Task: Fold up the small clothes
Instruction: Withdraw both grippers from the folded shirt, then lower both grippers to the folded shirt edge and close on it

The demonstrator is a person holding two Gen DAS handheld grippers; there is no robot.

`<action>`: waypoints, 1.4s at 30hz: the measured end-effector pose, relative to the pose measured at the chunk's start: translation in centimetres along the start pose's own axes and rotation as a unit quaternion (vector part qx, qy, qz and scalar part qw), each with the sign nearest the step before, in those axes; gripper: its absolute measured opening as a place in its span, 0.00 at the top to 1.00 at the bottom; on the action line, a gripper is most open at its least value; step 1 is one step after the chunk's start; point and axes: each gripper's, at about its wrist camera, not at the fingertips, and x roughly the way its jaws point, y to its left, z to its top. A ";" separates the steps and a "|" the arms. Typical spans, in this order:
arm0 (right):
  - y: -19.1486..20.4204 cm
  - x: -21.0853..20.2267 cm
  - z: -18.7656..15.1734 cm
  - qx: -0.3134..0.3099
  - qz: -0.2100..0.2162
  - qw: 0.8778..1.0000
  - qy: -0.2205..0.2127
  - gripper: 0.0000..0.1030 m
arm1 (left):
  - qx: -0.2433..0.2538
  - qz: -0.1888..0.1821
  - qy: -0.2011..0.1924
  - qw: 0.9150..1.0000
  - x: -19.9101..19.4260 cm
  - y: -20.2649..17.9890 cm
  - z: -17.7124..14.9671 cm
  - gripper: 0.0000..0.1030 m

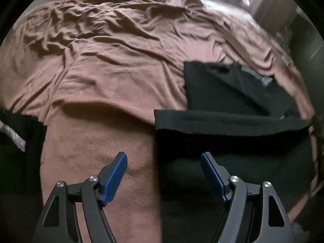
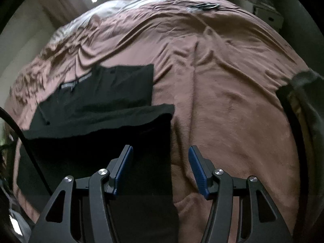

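A black garment [image 1: 232, 125] lies partly folded on a brown blanket [image 1: 113, 64], with one black layer lapped over another and a grey waistband label at its far end. My left gripper [image 1: 164, 162] is open and empty, hovering over the garment's left edge near the bed's front. In the right wrist view the same black garment [image 2: 105, 109] lies left of centre on the blanket [image 2: 232, 101]. My right gripper [image 2: 161, 154] is open and empty, straddling the garment's right edge, its left finger over black cloth and its right finger over blanket.
The blanket is heavily wrinkled toward the far side. A dark item [image 2: 204, 6] lies at the far end of the bed. A patterned cloth [image 1: 14, 137] hangs at the left edge. Furniture [image 2: 267, 14] stands beyond the bed at the far right.
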 end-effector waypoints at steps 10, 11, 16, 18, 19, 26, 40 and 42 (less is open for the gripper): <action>2.8 4.6 1.5 -0.075 -0.057 0.995 0.018 0.47 | 0.083 0.093 0.016 0.992 4.1 -1.2 2.8 0.26; 2.8 4.9 1.8 -0.074 -0.057 0.996 0.016 0.47 | 0.080 0.093 0.014 0.992 4.2 -1.2 3.1 0.26; 2.8 6.1 3.7 -0.074 -0.061 0.995 0.004 0.47 | 0.056 0.080 0.016 0.995 5.7 0.0 5.6 0.26; 2.7 6.6 4.3 -0.073 -0.060 0.996 -0.001 0.47 | 0.046 0.076 0.015 0.996 6.0 0.2 6.2 0.26; 2.5 6.9 4.5 -0.068 -0.057 0.996 -0.004 0.47 | 0.040 0.075 0.014 0.996 6.1 0.3 6.5 0.26; 1.0 8.1 5.5 -0.021 -0.063 0.997 -0.031 0.47 | 0.011 0.091 -0.003 0.996 6.5 0.4 7.7 0.26; 0.4 8.3 6.1 -0.025 0.015 0.999 -0.019 0.47 | 0.011 0.023 0.013 1.000 7.3 0.2 7.7 0.48; 0.1 9.1 6.5 -0.015 0.021 1.000 -0.014 0.47 | 0.007 0.019 0.010 1.000 7.6 0.2 7.8 0.48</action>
